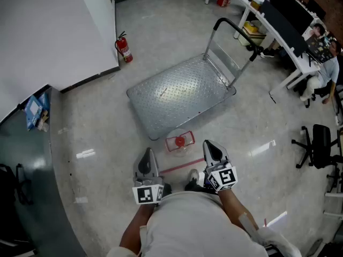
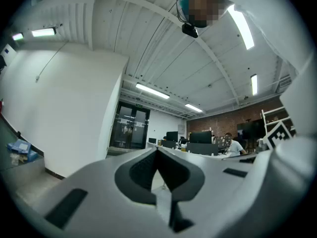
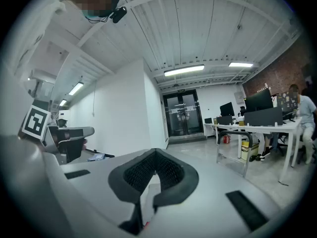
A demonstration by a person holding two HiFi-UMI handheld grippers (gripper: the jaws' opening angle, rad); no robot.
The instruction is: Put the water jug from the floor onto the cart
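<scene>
In the head view the clear water jug (image 1: 179,143) with a red cap stands upright on the floor, just in front of the near edge of the flat metal cart (image 1: 177,95). The cart's push handle (image 1: 236,28) rises at its far end. My left gripper (image 1: 148,154) hangs a little left of and nearer than the jug, and my right gripper (image 1: 209,144) sits close beside its right side. Neither touches it. Both point level across the room, jaws together and holding nothing, as the left gripper view (image 2: 157,152) and right gripper view (image 3: 155,153) show.
A red fire extinguisher (image 1: 124,48) stands by the white wall at the left. Desks (image 1: 278,20) with a seated person (image 1: 327,68) and an office chair (image 1: 316,146) fill the right side. A dark counter (image 1: 27,170) runs along the left. A red tape line (image 1: 179,167) marks the floor.
</scene>
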